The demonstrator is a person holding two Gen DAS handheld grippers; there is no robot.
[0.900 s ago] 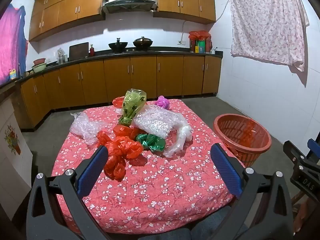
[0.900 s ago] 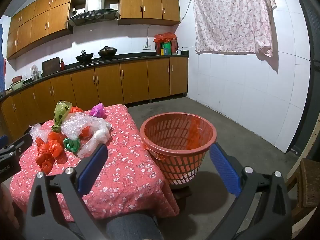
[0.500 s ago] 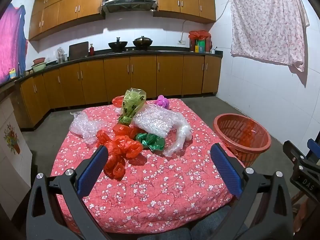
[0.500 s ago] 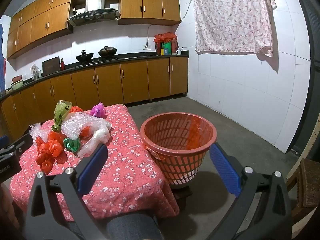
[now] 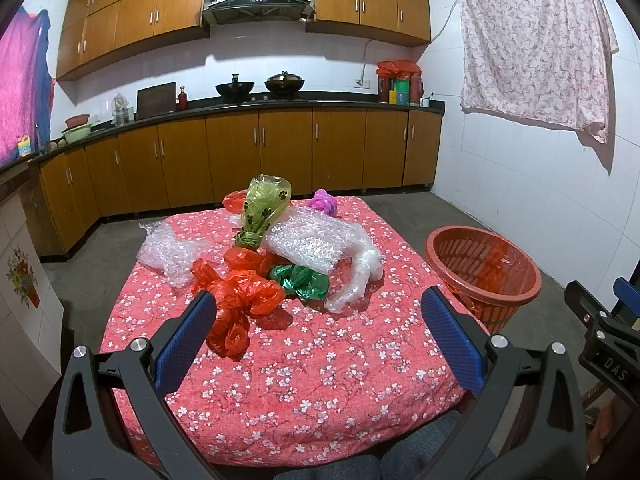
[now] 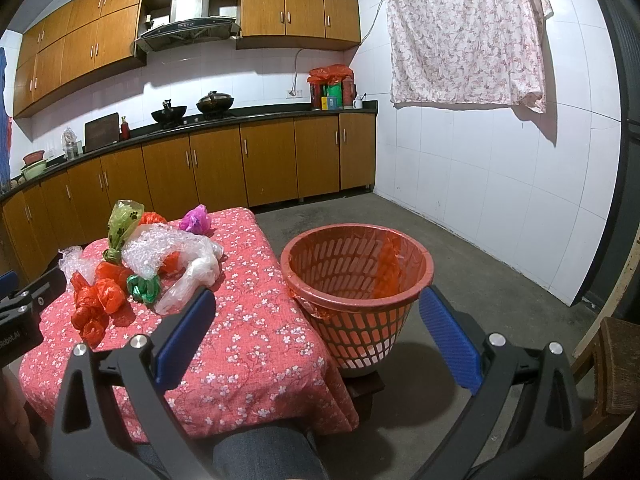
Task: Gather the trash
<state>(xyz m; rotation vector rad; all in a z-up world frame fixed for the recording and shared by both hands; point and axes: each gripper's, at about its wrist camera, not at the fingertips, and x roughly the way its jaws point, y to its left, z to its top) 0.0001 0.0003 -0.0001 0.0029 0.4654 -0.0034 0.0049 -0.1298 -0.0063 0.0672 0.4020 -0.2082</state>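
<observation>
While bags [image 5: 240, 292] are lying piled on the table [image 5: 320, 380] beside the basket [image 6: 356, 280], I am holding both grippers [image 5: 320, 332] [image 6: 316, 328] wide open, empty.

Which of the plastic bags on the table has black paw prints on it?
The yellow-green bag, knotted at its lower end, behind the red bag. The other bags are plain red, green, pink or clear.

A low table under a red floral cloth [image 5: 320, 360] holds crumpled plastic bags [image 5: 240, 296] and bubble wrap [image 5: 312, 240]; possibly more hidden beneath.
</observation>
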